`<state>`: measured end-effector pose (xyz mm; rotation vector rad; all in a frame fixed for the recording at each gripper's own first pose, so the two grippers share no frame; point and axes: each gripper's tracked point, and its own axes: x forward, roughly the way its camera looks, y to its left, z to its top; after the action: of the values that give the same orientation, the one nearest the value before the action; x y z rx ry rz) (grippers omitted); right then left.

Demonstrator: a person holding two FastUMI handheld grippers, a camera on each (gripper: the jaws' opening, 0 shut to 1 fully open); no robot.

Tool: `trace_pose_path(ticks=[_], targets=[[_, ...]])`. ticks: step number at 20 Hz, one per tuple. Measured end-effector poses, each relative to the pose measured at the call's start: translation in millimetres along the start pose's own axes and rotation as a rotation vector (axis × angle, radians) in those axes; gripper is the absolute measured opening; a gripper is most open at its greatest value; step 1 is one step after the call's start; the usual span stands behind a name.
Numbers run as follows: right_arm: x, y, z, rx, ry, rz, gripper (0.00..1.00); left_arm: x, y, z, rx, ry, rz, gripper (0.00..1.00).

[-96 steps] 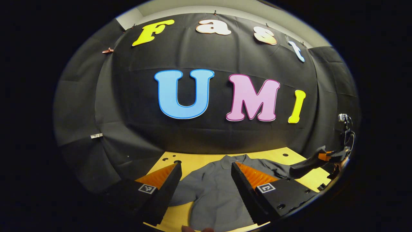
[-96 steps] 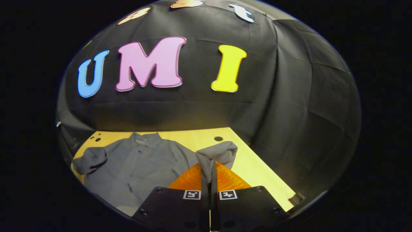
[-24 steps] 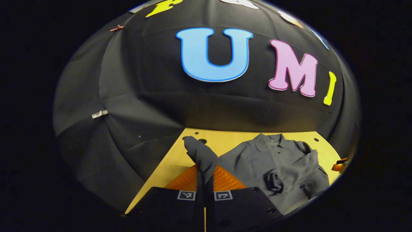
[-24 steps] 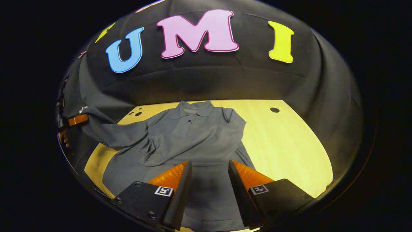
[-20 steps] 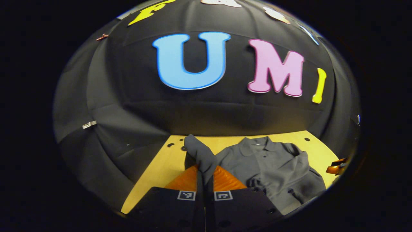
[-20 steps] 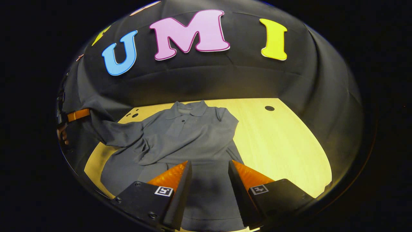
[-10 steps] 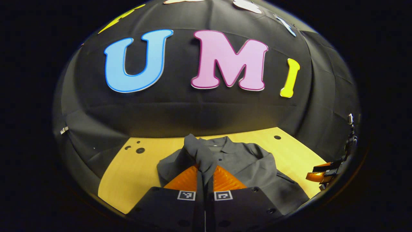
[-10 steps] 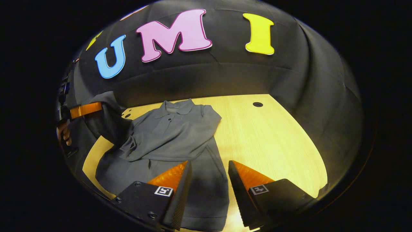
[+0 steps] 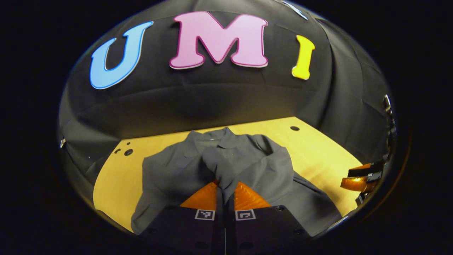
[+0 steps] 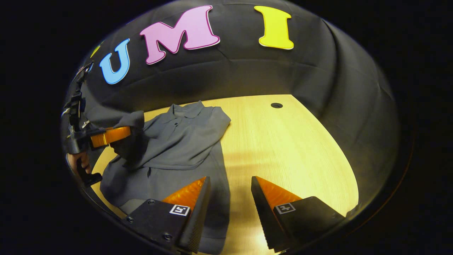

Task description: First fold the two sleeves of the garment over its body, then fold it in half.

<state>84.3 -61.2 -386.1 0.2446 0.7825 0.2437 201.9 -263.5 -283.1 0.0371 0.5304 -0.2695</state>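
Here left tongs [image 9: 224, 184] pinch the soft grey sleeve [image 9: 216, 166].

A grey polo shirt [image 10: 184, 141] lies flat across the left half of a pale wooden table [image 10: 290, 148] in the right gripper view, leaving the whole right half bare and open for passage, apart from a small round hole [image 10: 276, 105] near the far edge. The left gripper [image 10: 120, 134] hangs low over the shirt's left side, pinching a raised sleeve [image 9: 219, 166] that blocks the way there. The right gripper [image 10: 230, 186], fingers apart, hovers above the shirt's right hem and bare wood. Black cloth wall [image 10: 318, 81] closes the table's far side.
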Motion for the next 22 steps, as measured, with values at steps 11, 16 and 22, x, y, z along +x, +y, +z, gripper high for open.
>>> trace_pose_path(ticks=[11,16,22], targets=[[12.8,-12.8,-12.5,-0.002,0.054,0.031,0.72,34.4,-60.9,-67.5,-0.043,0.152,-0.134,0.26],[12.2,-10.2,-14.8,0.001,0.060,0.035,0.72,15.5,-94.5,-66.0,-0.087,0.132,-0.253,0.71],[-1.5,-1.9,-19.1,0.022,0.060,0.036,0.72,-28.6,-111.4,-55.1,-0.131,0.110,-0.410,0.97]])
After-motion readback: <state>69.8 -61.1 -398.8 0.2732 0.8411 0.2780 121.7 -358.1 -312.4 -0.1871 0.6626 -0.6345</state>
